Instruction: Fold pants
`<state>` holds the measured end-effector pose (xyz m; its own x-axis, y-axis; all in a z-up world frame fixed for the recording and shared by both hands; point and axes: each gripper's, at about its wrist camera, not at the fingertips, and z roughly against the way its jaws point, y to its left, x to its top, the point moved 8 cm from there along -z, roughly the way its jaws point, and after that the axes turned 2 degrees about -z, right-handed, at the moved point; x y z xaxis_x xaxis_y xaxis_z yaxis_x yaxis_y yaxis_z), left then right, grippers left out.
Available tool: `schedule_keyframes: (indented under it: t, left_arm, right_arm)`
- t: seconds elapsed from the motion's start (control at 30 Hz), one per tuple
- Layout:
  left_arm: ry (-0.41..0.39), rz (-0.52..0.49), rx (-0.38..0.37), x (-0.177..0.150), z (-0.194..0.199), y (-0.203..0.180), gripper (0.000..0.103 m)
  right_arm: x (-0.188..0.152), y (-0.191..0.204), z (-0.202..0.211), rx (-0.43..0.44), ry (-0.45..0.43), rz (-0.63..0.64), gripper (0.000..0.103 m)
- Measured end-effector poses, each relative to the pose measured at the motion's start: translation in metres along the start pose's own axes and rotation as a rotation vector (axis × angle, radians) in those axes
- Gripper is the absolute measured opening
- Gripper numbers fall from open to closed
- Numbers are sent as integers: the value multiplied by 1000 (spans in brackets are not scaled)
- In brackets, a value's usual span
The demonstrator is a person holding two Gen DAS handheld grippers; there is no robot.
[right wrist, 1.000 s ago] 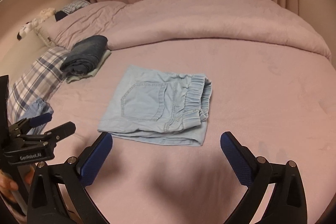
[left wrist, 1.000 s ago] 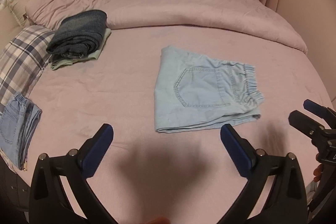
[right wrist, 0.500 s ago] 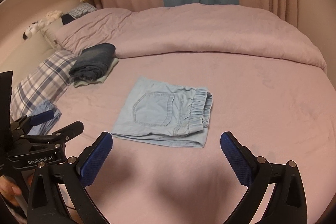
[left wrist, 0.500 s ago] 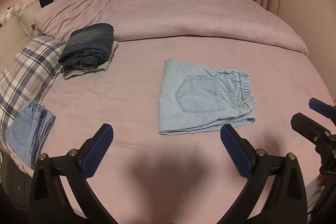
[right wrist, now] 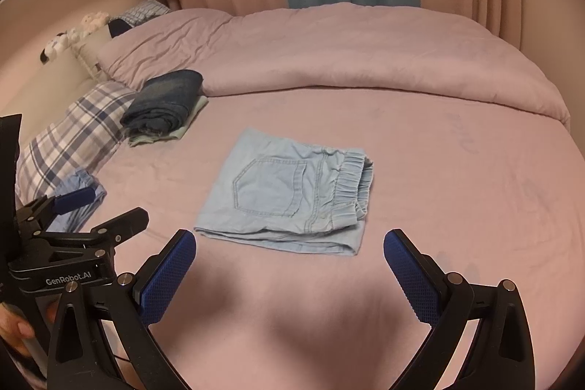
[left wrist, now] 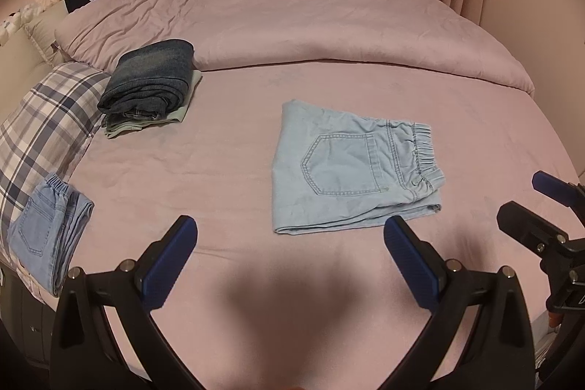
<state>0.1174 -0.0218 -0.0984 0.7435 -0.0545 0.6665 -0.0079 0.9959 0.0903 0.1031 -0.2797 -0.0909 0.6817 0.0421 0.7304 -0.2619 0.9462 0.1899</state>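
Light blue pants (left wrist: 347,170) lie folded into a flat rectangle on the pink bed (left wrist: 219,152), back pocket up, elastic waistband to the right. They also show in the right wrist view (right wrist: 289,196). My left gripper (left wrist: 290,236) is open and empty, held above the bed's near edge, short of the pants. My right gripper (right wrist: 289,251) is open and empty, also back from the pants. Each gripper shows at the edge of the other's view.
A stack of folded dark jeans (left wrist: 150,81) on a pale green garment lies at the far left. Another folded light denim piece (left wrist: 47,236) rests by a plaid pillow (left wrist: 44,134). A rolled pink duvet (left wrist: 310,31) lies along the far side, curtains behind.
Both grippers have pulled back and risen away from the folded pants, which look smaller and farther now. The pants have not moved. Both grippers stay open.
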Motion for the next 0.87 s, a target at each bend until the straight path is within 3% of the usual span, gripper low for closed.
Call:
schedule_keyframes:
  t: [0.87]
  left_arm:
    - [5, -8, -8, 3, -3, -3, 102]
  right_arm:
    - [-4, -3, -6, -7, 10, 0, 102]
